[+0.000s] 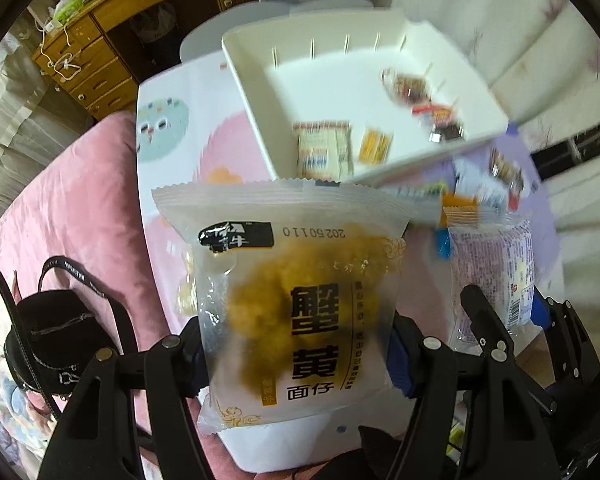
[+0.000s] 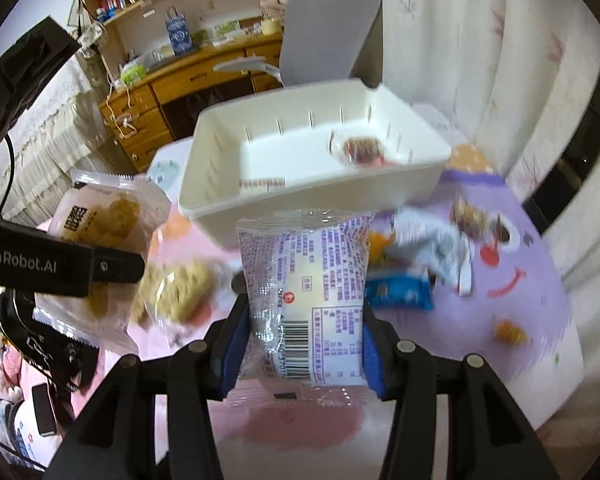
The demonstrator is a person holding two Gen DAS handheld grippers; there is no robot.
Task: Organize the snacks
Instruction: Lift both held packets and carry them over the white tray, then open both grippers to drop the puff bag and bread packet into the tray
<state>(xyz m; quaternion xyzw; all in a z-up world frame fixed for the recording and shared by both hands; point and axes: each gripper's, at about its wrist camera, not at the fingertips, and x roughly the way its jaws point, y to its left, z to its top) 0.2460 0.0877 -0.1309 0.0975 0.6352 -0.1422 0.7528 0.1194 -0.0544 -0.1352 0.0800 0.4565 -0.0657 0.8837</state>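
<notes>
- My left gripper [image 1: 296, 354] is clamped on a frosted plastic packet of yellow crab-roe noodle snack with bold black characters [image 1: 296, 300]; its blue pads press the packet's two sides, and the packet stands up between the fingers, above the pink part of the surface.
- My right gripper [image 2: 304, 346] is clenched on a clear plastic packet with purple print and a barcode [image 2: 304, 292], pads against both edges, the packet upright in front of the bin.
- In the right wrist view the noodle packet hangs at the left, gripped by the black finger marked GenRobot.AI.
- Just beyond both packets stands the white rectangular plastic bin with slotted walls [image 1: 252, 92]. Inside it lie a pale striped sachet [image 1: 324, 148], a small orange sachet [image 1: 374, 146] and a dark red wrapped sweet [image 1: 410, 86], all blurred.
- Loose snacks lie beside the bin on the cartoon-printed pink and purple surface [image 2: 520, 280]: a blue wrapper [image 2: 400, 290], a white crumpled wrapper [image 2: 432, 252], and another noodle packet [image 2: 180, 288] at the left.
- Further out: a black shoulder bag [image 1: 56, 336] on pink bedding, a wooden desk with drawers [image 2: 204, 80], a grey chair [image 2: 328, 28].
</notes>
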